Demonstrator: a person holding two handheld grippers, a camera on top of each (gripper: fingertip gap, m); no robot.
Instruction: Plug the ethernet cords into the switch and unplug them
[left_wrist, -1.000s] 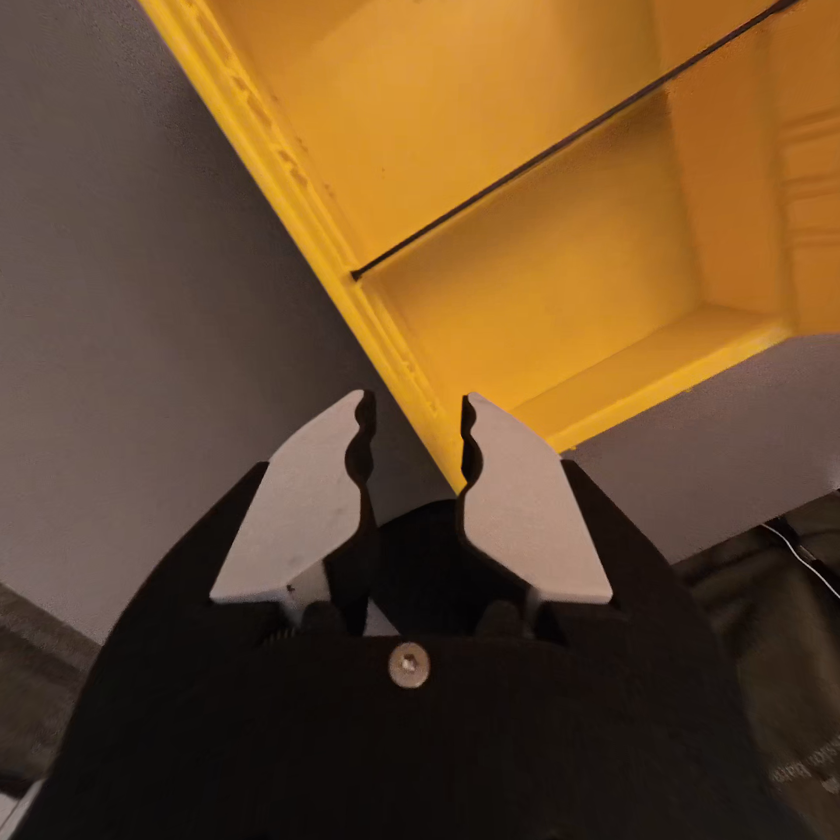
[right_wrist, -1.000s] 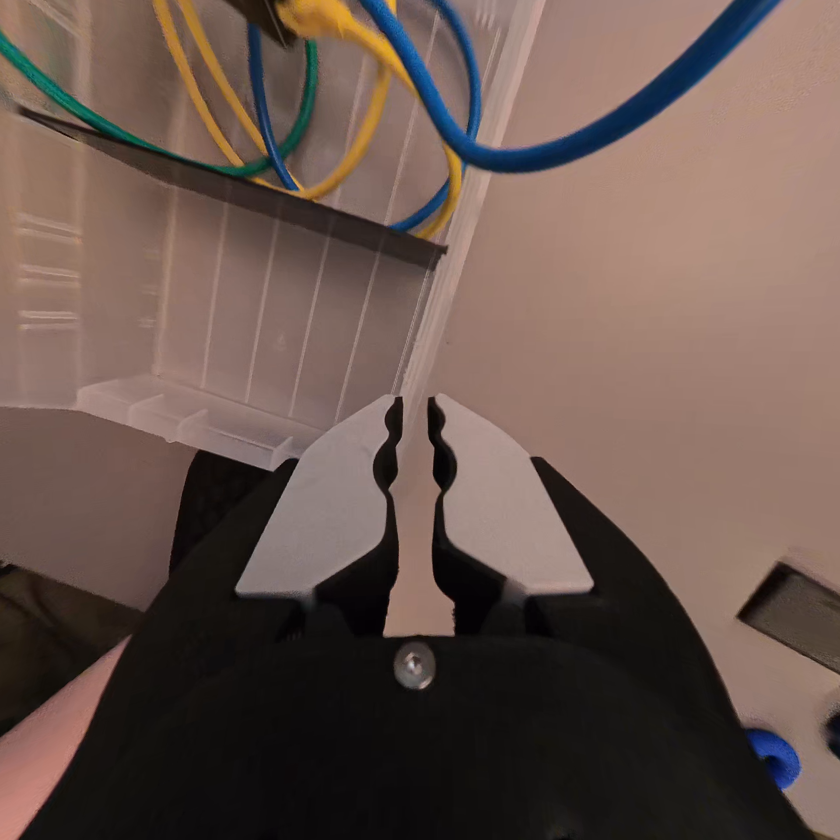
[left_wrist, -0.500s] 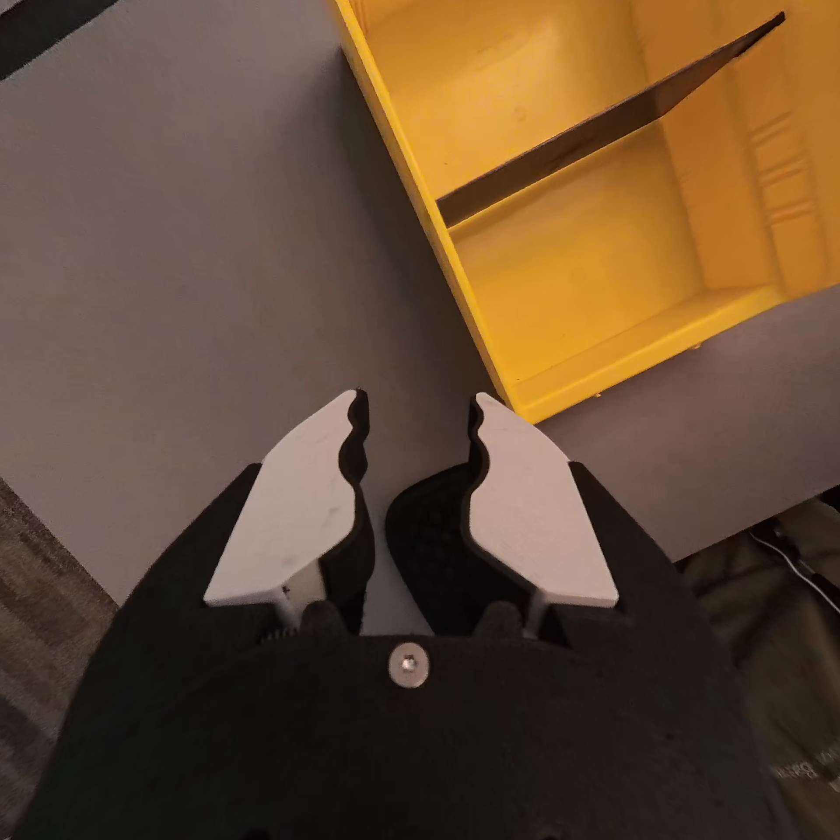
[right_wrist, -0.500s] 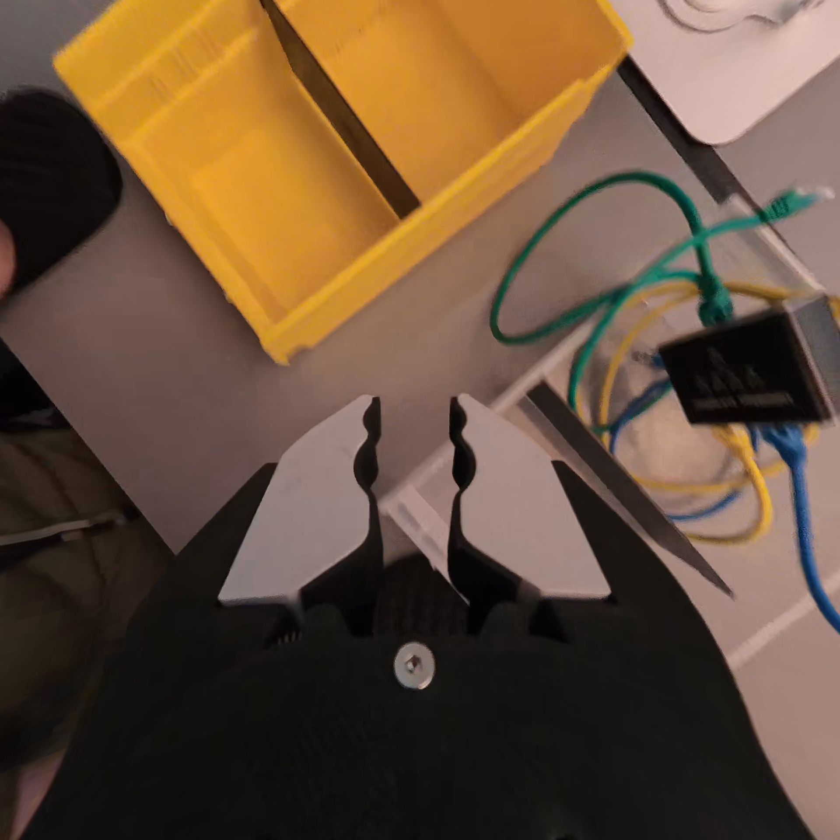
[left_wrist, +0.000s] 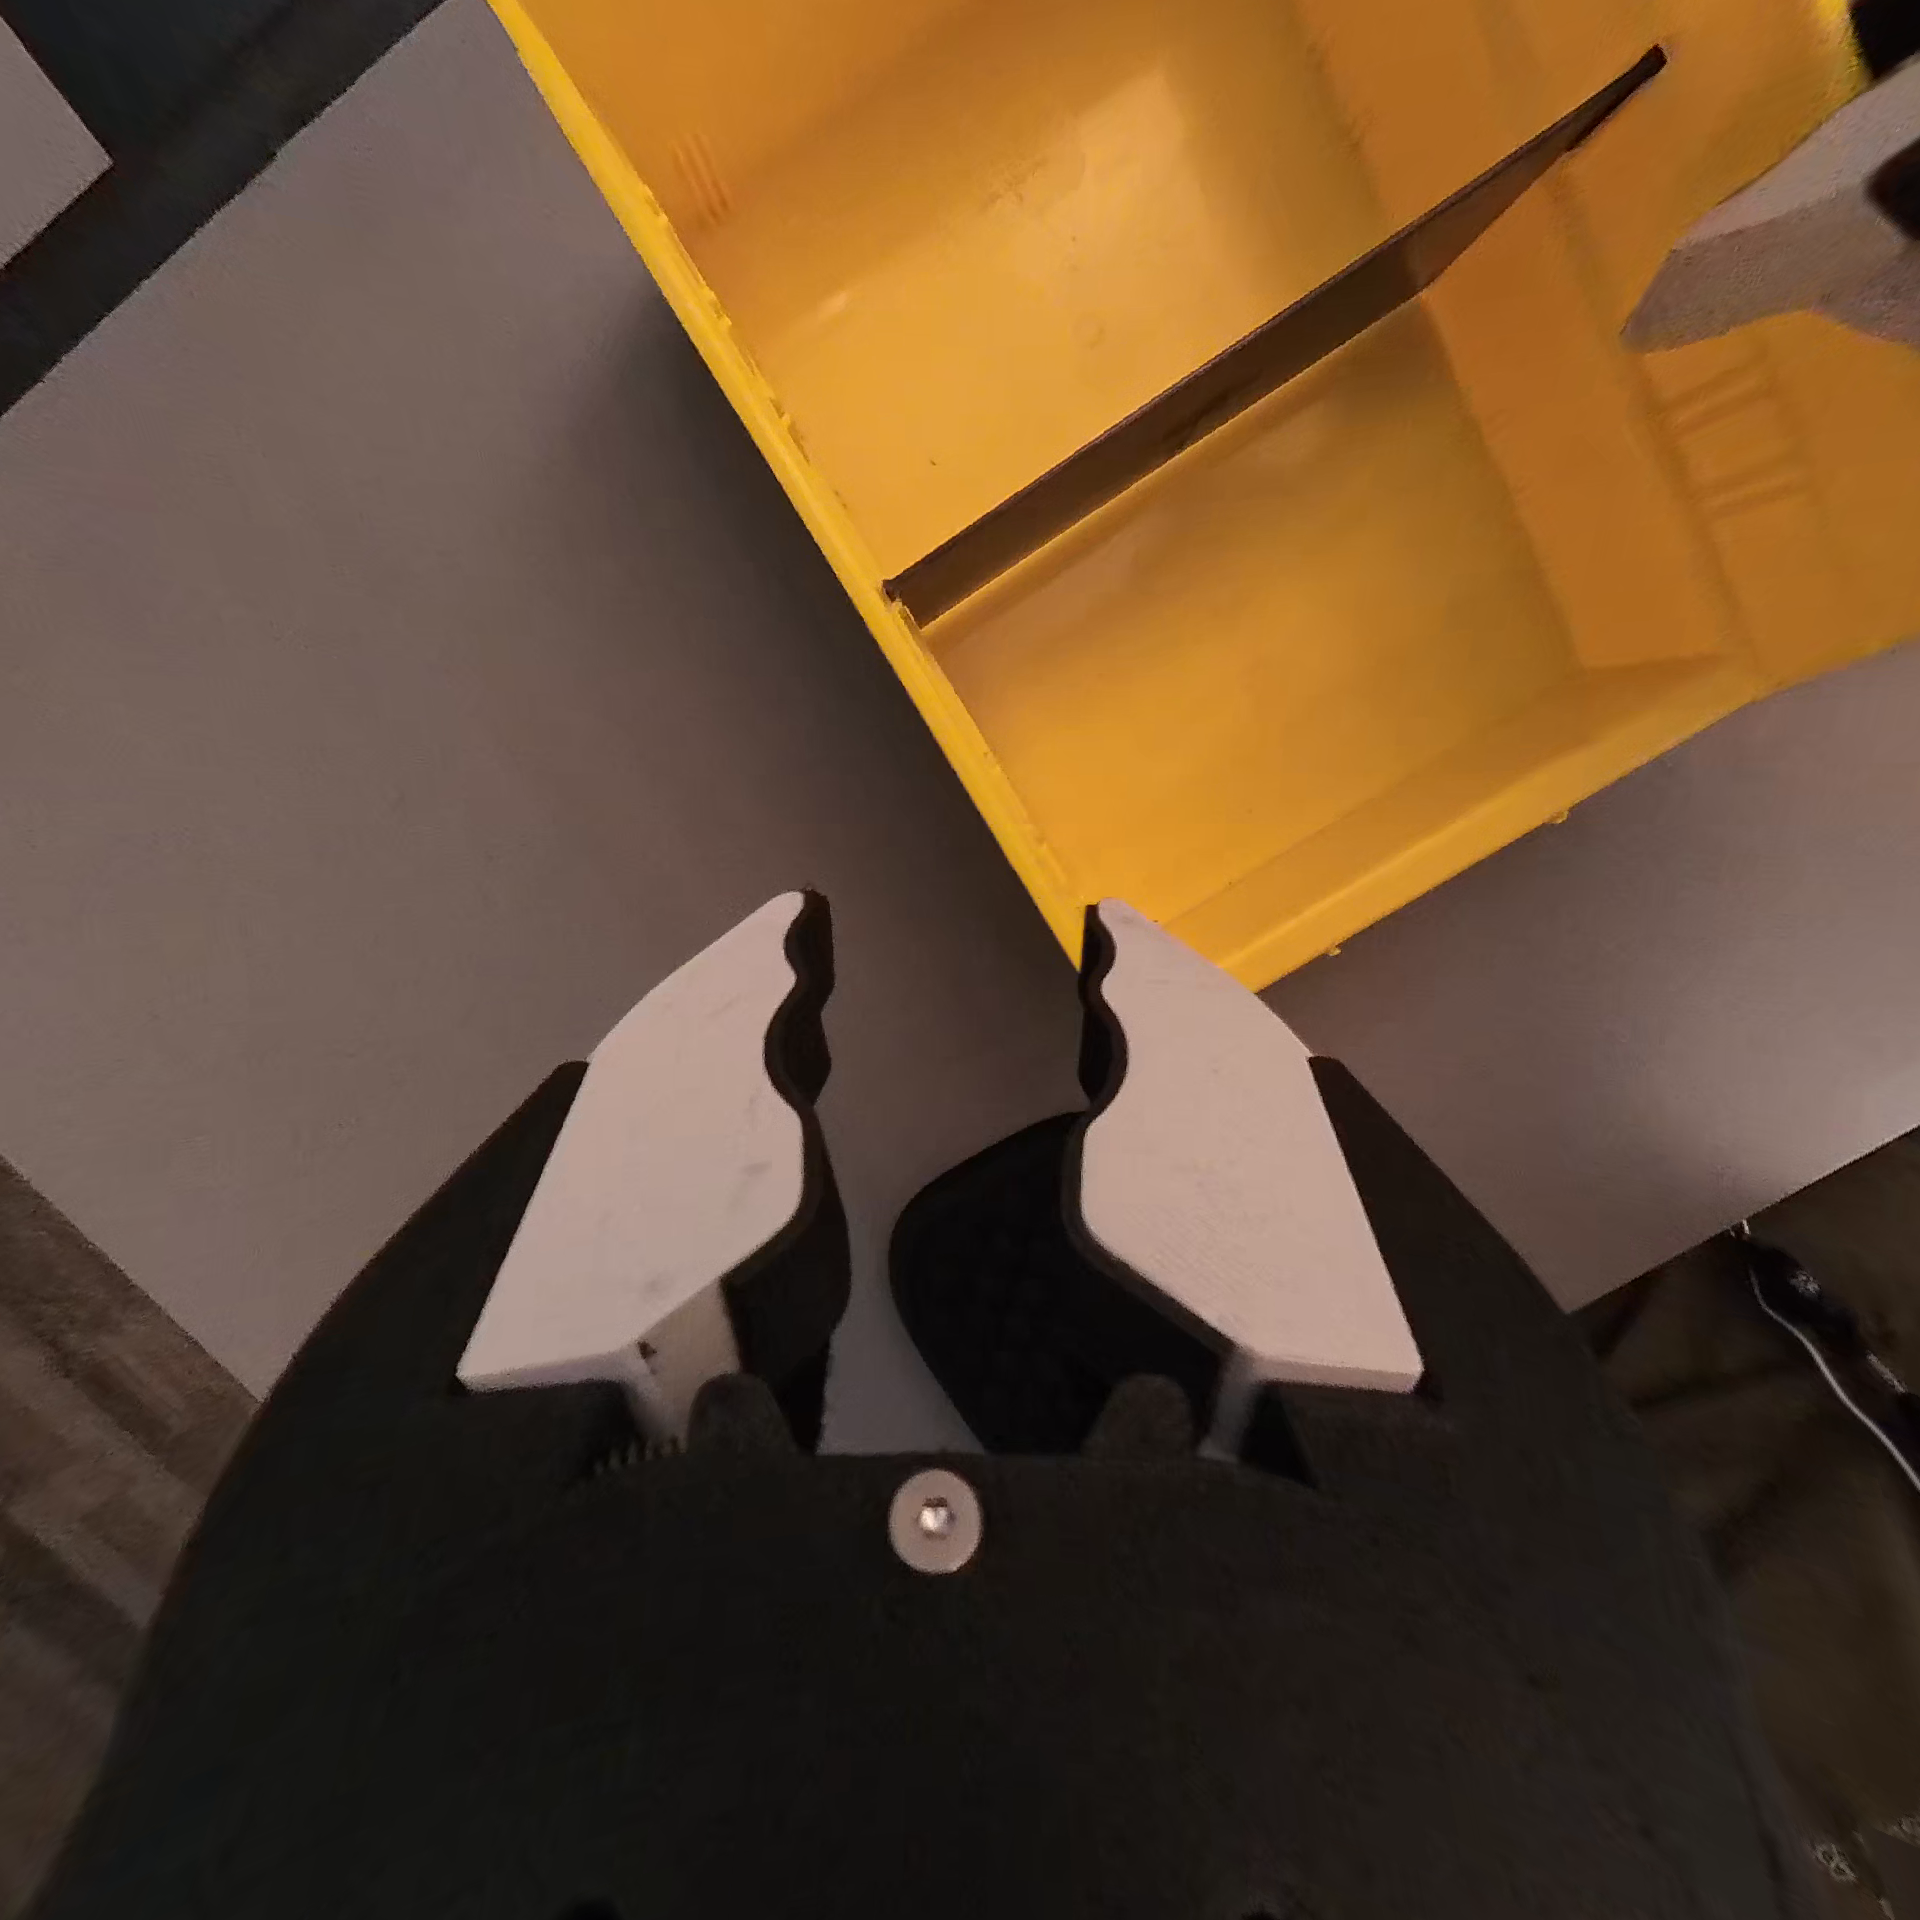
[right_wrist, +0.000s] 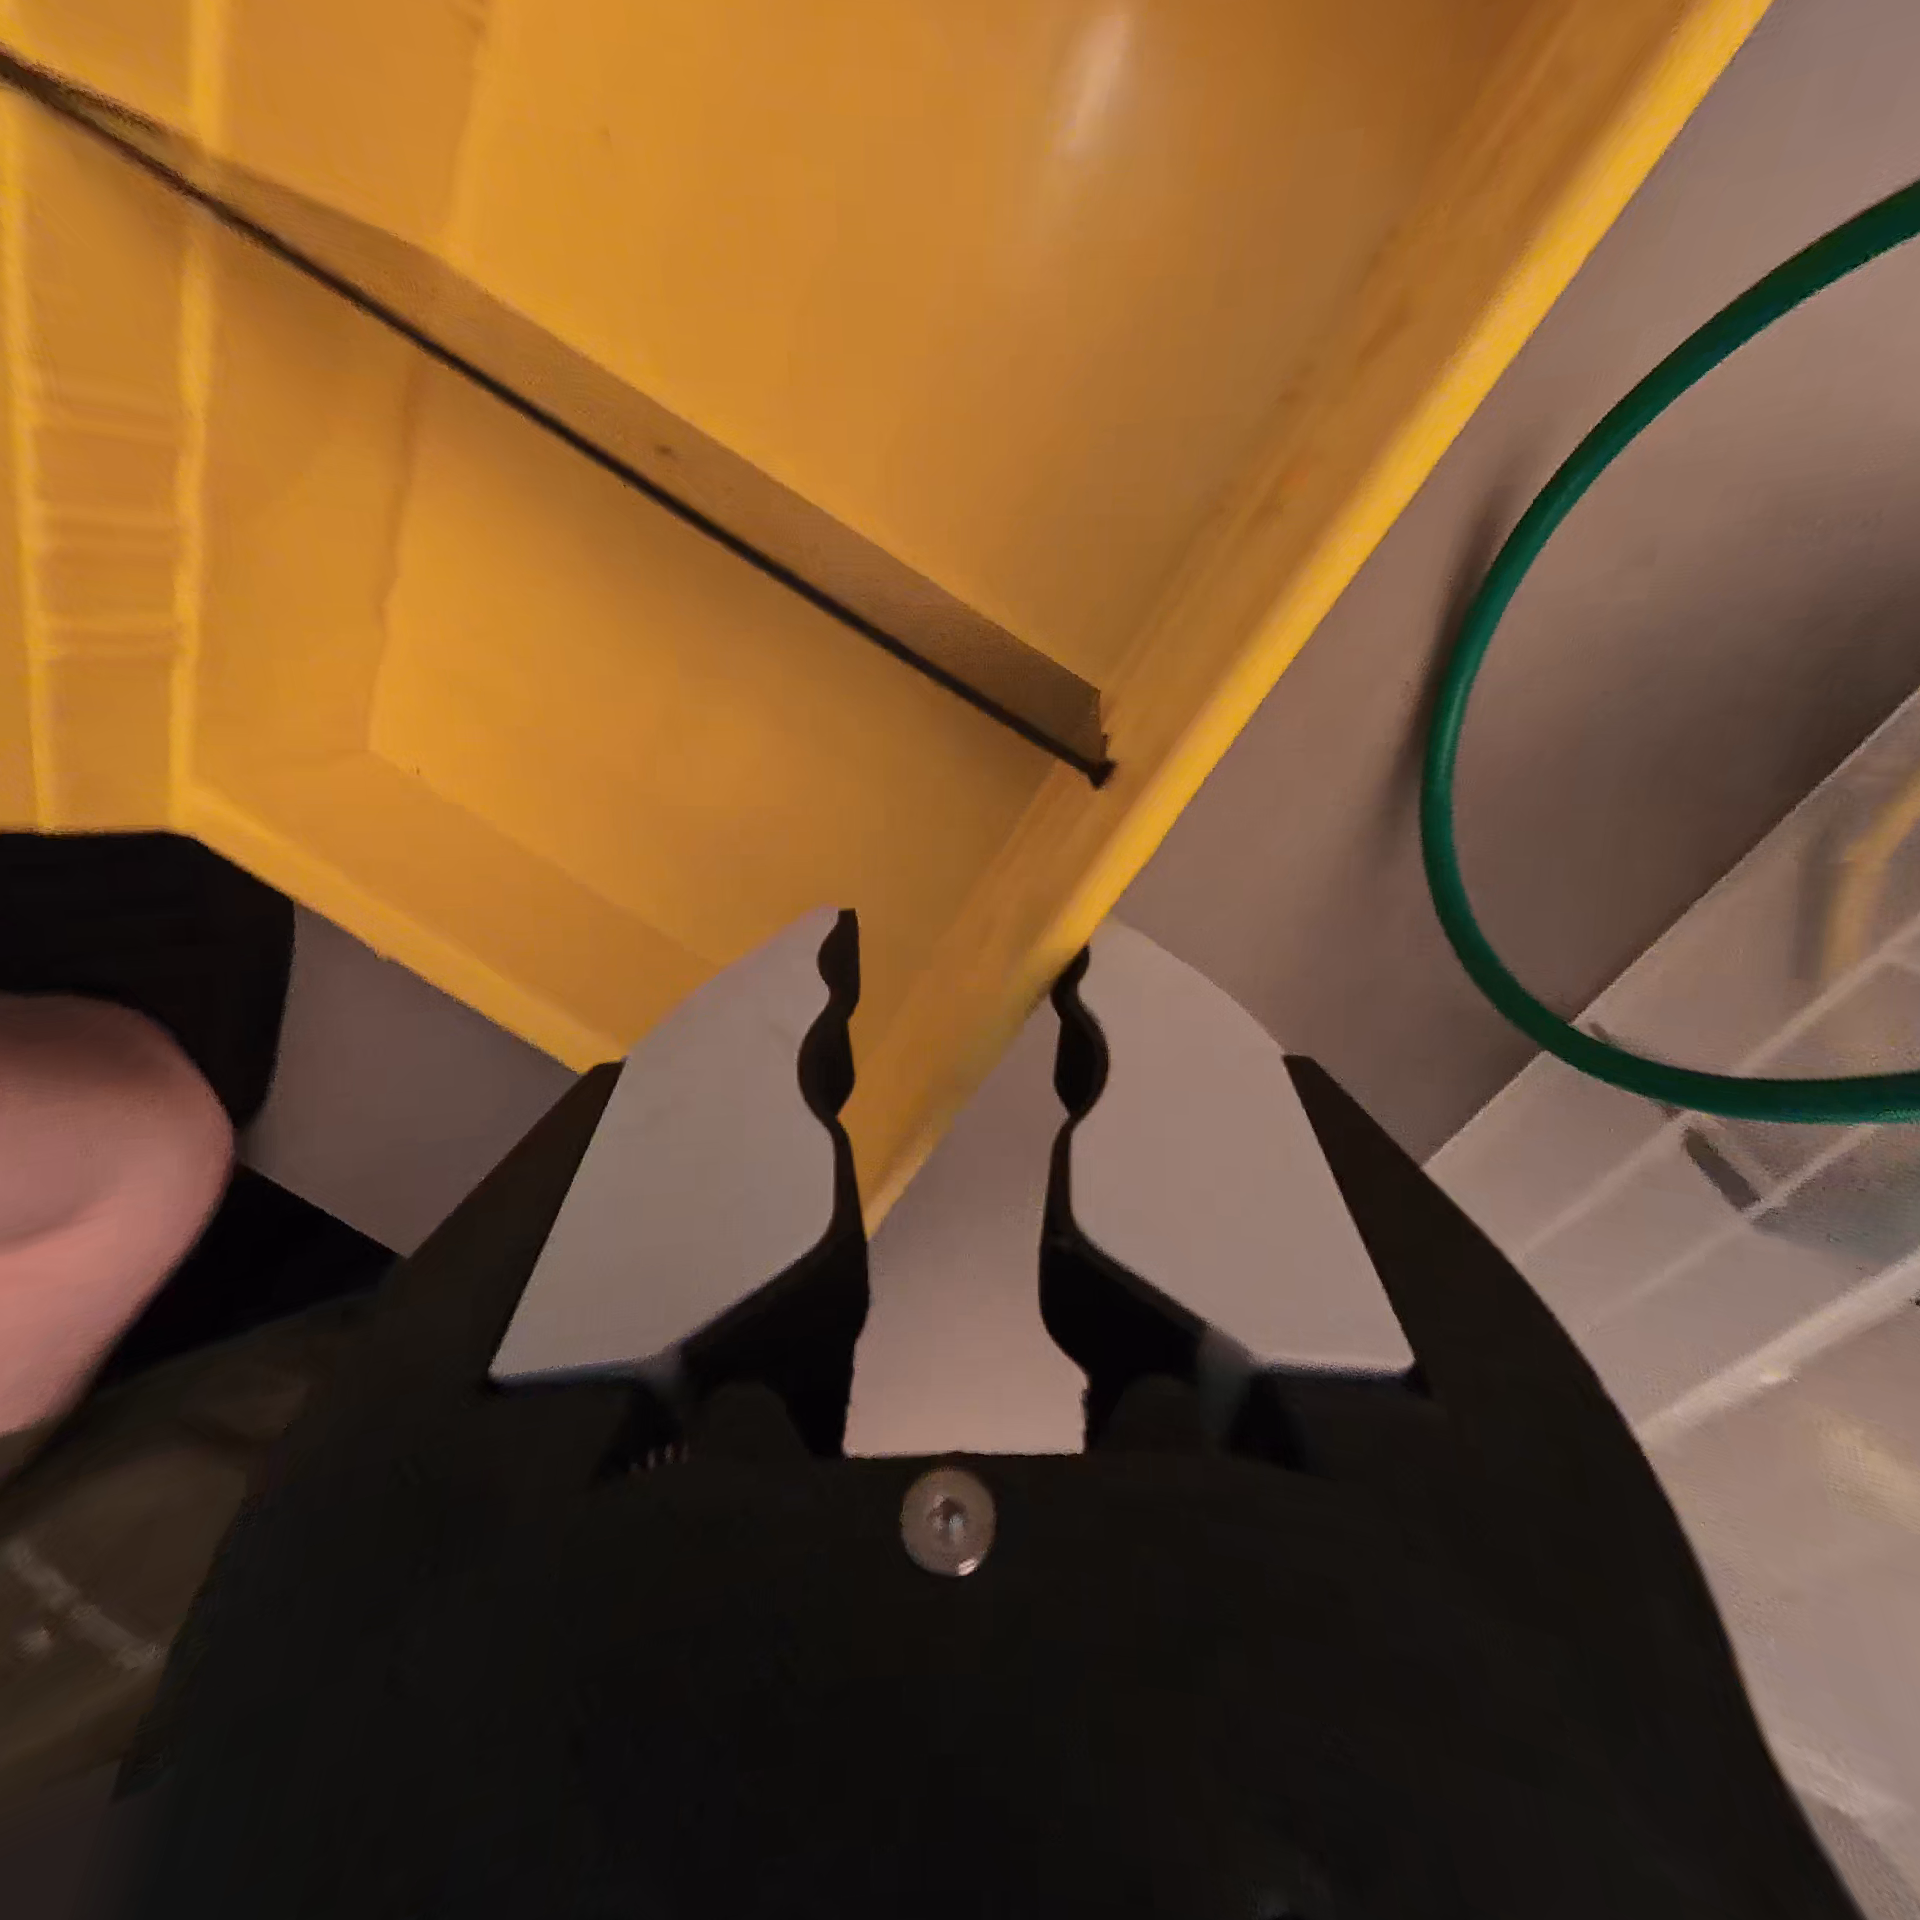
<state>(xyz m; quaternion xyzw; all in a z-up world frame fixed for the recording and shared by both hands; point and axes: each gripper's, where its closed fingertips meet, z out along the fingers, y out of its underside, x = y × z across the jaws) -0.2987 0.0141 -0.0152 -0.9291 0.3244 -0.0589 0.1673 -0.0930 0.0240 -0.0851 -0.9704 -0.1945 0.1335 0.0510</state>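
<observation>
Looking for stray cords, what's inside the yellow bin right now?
The yellow bin holds only a dark divider; both compartments look bare. Its far corners are out of frame.

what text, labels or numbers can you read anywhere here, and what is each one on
Faint pale print on the dark fabric, lower right edge of the left wrist view: too small and blurred to read.
Yellow bin, black divider, green cord, clear bin: no writing visible on any of them.
</observation>
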